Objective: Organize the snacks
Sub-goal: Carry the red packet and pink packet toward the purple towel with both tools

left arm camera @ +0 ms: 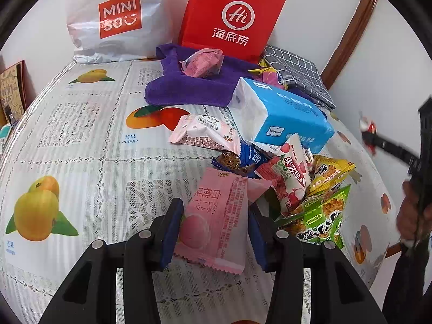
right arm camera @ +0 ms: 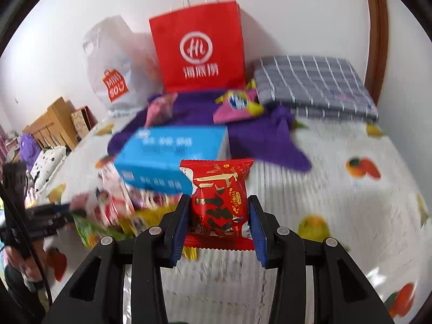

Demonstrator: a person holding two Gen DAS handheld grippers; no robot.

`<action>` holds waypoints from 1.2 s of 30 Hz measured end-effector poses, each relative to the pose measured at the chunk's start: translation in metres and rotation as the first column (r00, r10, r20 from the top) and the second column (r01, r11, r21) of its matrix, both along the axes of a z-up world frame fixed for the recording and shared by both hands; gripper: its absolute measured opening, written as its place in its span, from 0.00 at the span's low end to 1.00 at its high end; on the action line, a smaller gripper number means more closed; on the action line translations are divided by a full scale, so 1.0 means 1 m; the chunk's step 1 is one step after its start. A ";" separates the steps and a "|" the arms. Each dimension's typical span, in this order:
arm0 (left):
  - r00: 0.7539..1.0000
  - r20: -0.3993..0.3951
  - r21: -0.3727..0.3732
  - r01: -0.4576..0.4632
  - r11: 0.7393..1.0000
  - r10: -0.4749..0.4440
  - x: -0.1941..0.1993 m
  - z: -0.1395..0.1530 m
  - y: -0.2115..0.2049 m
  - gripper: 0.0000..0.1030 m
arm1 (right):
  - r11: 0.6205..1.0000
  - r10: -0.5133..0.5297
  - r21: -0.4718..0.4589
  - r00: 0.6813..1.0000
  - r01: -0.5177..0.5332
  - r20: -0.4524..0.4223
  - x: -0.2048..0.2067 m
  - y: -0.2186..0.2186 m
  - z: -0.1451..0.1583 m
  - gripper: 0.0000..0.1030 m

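Pink peach snack packet [left arm camera: 213, 221] is pinched by left gripper [left arm camera: 214, 232]; red snack packet [right arm camera: 220, 205] is clamped in right gripper [right arm camera: 219, 222] above fruit-print tablecloth [right arm camera: 337, 202].

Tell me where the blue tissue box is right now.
In the left wrist view the blue tissue box sits right of centre, between the purple towel behind it and the snack pile in front.

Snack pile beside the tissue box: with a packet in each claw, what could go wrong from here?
1. The left claw pinches the pink peach packet only at its sides; the slippery wrapper could slide out.
2. The loose pile leans against the blue tissue box; nudging either could scatter packets.
3. The right claw holds the red packet in a blurred view, so placement may be inaccurate.
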State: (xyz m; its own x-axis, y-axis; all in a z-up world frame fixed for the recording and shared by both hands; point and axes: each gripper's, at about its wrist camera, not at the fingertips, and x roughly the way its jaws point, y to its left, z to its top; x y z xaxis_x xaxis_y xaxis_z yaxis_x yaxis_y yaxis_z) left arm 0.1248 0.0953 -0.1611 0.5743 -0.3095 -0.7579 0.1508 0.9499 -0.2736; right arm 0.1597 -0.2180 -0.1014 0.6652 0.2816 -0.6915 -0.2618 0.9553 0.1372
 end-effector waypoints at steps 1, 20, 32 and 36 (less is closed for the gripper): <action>1.000 -0.001 0.016 0.001 1.000 -0.001 -0.001 0.000 -0.002 0.43 | 1.000 -0.002 0.003 1.000 0.002 0.006 0.003 0.001 0.006 0.41; 1.000 0.015 -0.026 0.019 0.999 -0.018 0.024 0.074 -0.014 0.42 | 1.000 0.015 -0.003 0.999 -0.015 0.053 0.070 0.027 0.052 0.41; 0.995 0.080 0.003 -0.063 0.998 0.062 0.074 0.117 -0.005 0.42 | 0.996 0.000 0.088 1.000 -0.002 0.021 0.144 0.015 0.064 0.41; 0.995 0.067 -0.023 -0.071 0.997 0.072 0.095 0.110 -0.008 0.42 | 0.993 -0.019 0.117 0.999 0.023 -0.039 0.167 0.008 0.037 0.41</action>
